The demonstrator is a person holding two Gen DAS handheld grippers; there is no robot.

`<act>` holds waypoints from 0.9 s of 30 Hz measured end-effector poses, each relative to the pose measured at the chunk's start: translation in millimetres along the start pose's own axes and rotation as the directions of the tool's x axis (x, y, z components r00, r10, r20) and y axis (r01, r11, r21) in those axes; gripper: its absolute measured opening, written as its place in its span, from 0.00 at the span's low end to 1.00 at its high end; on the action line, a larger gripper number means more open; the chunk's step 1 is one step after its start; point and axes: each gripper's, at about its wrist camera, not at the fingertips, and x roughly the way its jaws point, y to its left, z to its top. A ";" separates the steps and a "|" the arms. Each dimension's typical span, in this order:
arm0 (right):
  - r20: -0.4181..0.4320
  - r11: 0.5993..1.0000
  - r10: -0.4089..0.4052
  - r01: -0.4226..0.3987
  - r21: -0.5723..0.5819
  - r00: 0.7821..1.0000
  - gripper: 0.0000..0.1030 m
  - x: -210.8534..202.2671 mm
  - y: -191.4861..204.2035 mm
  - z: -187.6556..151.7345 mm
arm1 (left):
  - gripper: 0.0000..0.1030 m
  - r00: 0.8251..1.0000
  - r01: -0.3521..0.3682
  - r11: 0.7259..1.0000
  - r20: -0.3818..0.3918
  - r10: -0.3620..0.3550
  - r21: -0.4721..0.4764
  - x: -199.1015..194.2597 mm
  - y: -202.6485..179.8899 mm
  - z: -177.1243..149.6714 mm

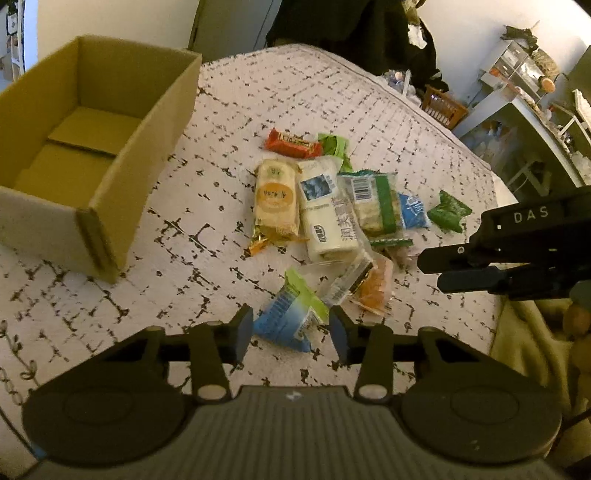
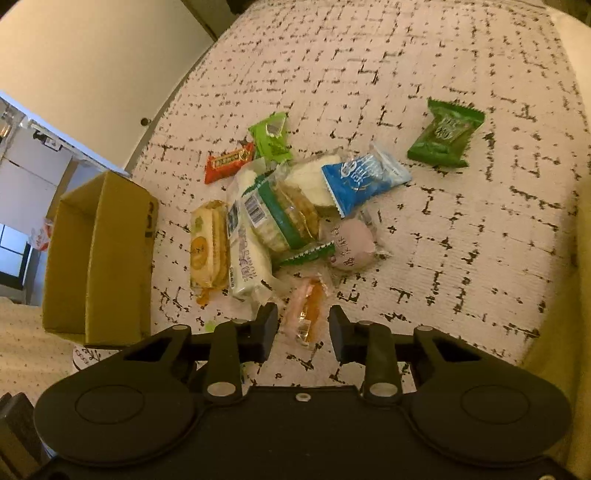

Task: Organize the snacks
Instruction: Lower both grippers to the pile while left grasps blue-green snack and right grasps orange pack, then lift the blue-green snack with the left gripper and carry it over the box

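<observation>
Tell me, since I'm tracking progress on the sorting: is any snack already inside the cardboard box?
No, the cardboard box shows only its bare bottom flaps in the left wrist view, and the snack pile lies on the patterned cloth beside it.

Bed cover (image 1: 332,85), pale with dark broken grid pattern, fills centre of both views. White wall (image 1: 461,33) at upper right of left view; cream wall (image 2: 92,62) at upper left of right view. Dark clothing (image 1: 351,26) hangs at top centre behind bed. White shelf unit (image 1: 524,110) with clutter at right edge; brown basket (image 1: 443,105) beside it. Warm, dim indoor light.
</observation>
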 end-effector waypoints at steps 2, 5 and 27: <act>-0.013 1.000 -0.002 0.002 0.005 1.000 0.28 6.9 -1.3 3.0 | 0.39 1.000 0.001 1.000 -0.007 -0.001 -0.003 6.9 2.0 1.0; -0.029 1.000 -0.002 0.002 0.010 1.000 0.28 15.2 -2.2 5.8 | 0.40 1.000 0.000 1.000 -0.025 0.000 -0.016 17.9 6.1 2.2; -0.007 0.994 -0.048 0.047 -0.096 0.999 0.18 24.2 25.0 1.0 | 0.24 1.000 -0.009 1.000 -0.029 0.008 -0.011 25.2 6.2 -0.4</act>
